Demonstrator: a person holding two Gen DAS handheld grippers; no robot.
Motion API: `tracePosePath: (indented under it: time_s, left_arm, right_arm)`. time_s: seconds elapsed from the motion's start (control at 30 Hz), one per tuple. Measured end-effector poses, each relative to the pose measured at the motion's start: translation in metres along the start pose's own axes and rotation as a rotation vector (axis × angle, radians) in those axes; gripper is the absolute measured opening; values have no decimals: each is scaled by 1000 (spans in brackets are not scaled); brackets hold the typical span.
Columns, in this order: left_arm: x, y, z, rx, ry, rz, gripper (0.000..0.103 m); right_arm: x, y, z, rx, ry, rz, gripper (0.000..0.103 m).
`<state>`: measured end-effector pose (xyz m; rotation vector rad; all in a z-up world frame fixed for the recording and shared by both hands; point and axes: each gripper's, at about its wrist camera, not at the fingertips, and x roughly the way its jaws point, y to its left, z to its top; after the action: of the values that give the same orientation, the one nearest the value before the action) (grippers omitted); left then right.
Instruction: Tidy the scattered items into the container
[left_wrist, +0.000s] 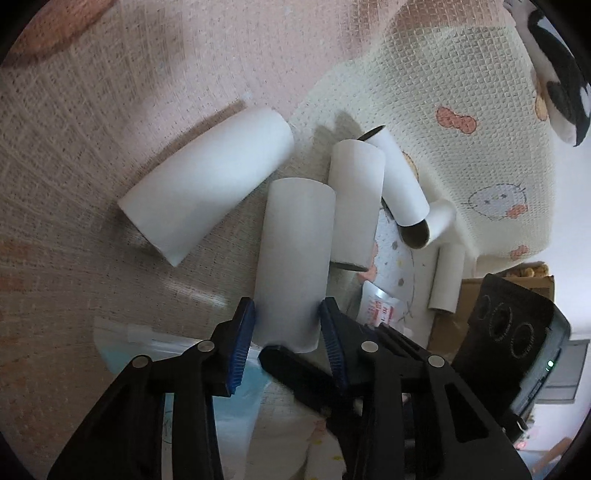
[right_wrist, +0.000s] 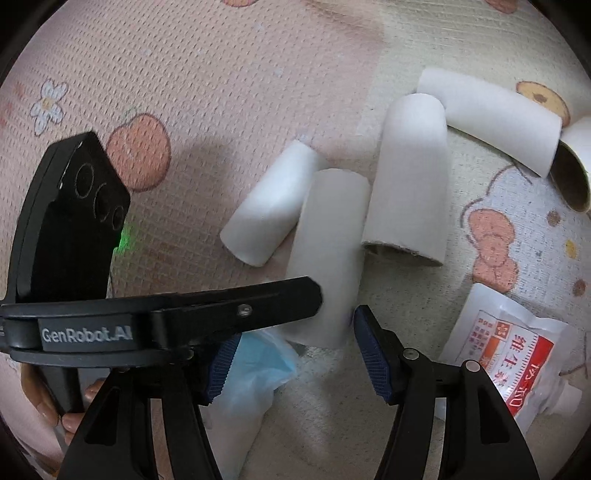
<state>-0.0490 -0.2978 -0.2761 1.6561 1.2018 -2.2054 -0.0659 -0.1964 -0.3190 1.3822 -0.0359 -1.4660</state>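
Lying scattered on a patterned blanket (left_wrist: 110, 122), a heap of white cardboard tubes awaits tidying; no container is clearly identifiable in either view. At far left rests the fattest tube (left_wrist: 207, 184), apart from the rest. Next to it, the middle tube (left_wrist: 295, 258) sits between the blue pads of the left tool (left_wrist: 288, 332), whose pads appear to touch both its sides near the lower end. Whether the grip is firm cannot be told. Further right, more tubes (left_wrist: 356, 203) lean on one another. A printed pouch (right_wrist: 506, 354) lies at the right edge, and the right tool (right_wrist: 295, 354) hangs with its pads apart over a blue plastic bag (right_wrist: 258, 369), holding nothing. These tubes look light, hollow and easily crushed, with smooth sides that could slip; a gentle squeeze across the middle seems safest.
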Motion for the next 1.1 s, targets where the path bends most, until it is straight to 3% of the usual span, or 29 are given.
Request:
tracePosePath:
  time_s: [0.13,0.3,0.47,0.7,0.83,1.1]
  left_arm:
    - [-3,-2,0,1,-5,-49,40]
    - [-13,-7,3,31,-96,60,42]
    - [-13,-5,8,11,-115,-26,48]
    - [10,-7,16,-3,-102,3,51]
    - [16,-2,12,-42,-106,-55,47]
    - [7,-31,0,104,-152,96,46]
  right_arm:
    - [-1,-2,1,-17,-39,-83,58]
    - [-1,-10,3,30,-62,-54,54]
    - [4,-6,5,26,-63,-54,54]
    - [8,0,7,32,-65,-48,54]
    - [13,4,9,31,-60,-52,54]
    - [16,16,13,22,-72,-31,54]
